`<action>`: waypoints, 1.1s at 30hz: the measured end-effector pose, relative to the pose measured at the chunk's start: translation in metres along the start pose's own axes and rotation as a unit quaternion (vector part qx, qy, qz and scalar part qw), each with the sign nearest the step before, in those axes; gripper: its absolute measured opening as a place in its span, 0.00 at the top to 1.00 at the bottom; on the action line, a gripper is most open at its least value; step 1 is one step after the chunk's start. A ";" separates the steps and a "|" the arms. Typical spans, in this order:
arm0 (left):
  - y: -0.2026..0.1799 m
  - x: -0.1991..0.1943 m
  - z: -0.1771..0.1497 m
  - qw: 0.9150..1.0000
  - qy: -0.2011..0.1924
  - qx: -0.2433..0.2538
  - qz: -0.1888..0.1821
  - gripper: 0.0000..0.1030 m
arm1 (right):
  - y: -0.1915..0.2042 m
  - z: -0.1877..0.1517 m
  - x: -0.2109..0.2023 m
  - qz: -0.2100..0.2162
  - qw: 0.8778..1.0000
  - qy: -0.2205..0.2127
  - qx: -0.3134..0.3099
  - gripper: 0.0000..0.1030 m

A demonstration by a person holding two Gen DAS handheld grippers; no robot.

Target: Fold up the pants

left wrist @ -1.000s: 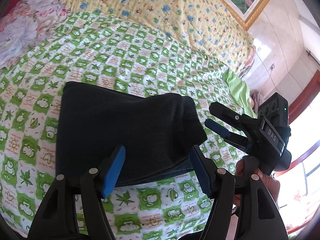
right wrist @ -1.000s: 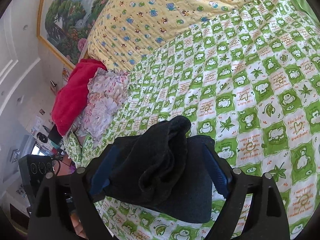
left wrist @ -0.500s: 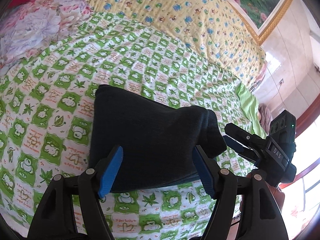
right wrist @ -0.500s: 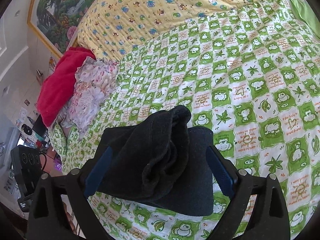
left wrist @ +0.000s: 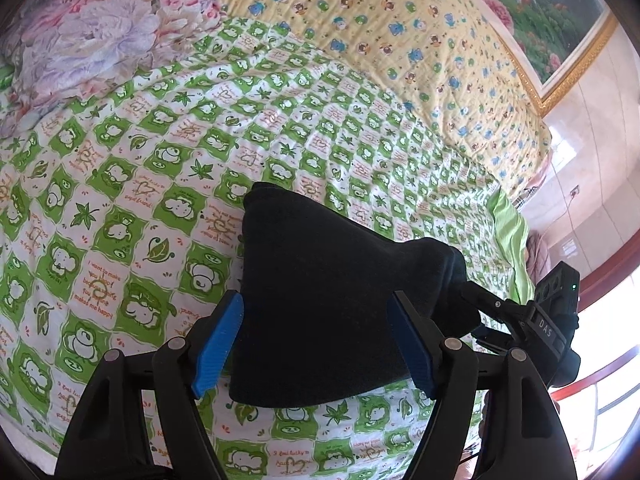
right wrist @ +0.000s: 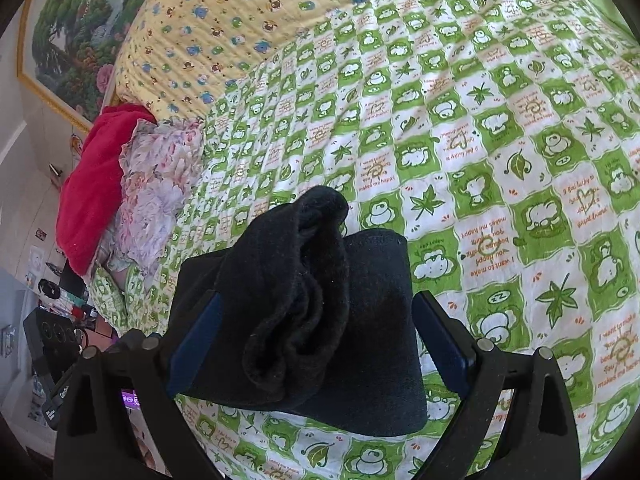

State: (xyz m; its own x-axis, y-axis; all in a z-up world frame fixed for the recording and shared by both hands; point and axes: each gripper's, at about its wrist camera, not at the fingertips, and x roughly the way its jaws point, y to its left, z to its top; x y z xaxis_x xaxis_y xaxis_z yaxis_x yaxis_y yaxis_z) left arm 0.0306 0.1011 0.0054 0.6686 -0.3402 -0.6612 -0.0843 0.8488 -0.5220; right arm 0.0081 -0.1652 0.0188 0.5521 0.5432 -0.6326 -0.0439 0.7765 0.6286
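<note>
Folded dark pants (left wrist: 320,304) sit on the green checked bedspread (left wrist: 132,184), bunched end toward the right gripper (right wrist: 316,340). Left gripper (left wrist: 316,344) is opening; both straddle them wide, pinching nothing.

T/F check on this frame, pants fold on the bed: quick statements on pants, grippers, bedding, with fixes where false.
1. The dark pants lie folded on the green checked sheet. True.
2. The left gripper is clamped shut on the pants. False: its jaws are opening, the blue pads stand apart on either side of the cloth.
3. A bunched hump of fabric sits on top of the pants in the right wrist view. True.
4. The right gripper is out of sight in the left wrist view. False: it shows at the right edge, beside the pants.
5. A red cloth lies next to the floral bedding. True.
6. The quilt at the head of the bed is plain white. False: yellow with small animal prints.
</note>
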 end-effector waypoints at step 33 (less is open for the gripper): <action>0.029 0.070 0.008 0.996 0.072 -0.056 -0.013 0.20 | -0.031 -0.014 0.019 0.041 0.999 0.023 0.021 0.37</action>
State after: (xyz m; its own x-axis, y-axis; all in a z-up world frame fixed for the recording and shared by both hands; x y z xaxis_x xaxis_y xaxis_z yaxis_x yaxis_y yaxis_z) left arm 0.0810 0.1051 -0.0511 0.5599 -0.4228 -0.7125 -0.1558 0.7909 -0.5918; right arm 0.0078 -0.1743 -0.0190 0.5087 0.6194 -0.5980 -0.0516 0.7152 0.6970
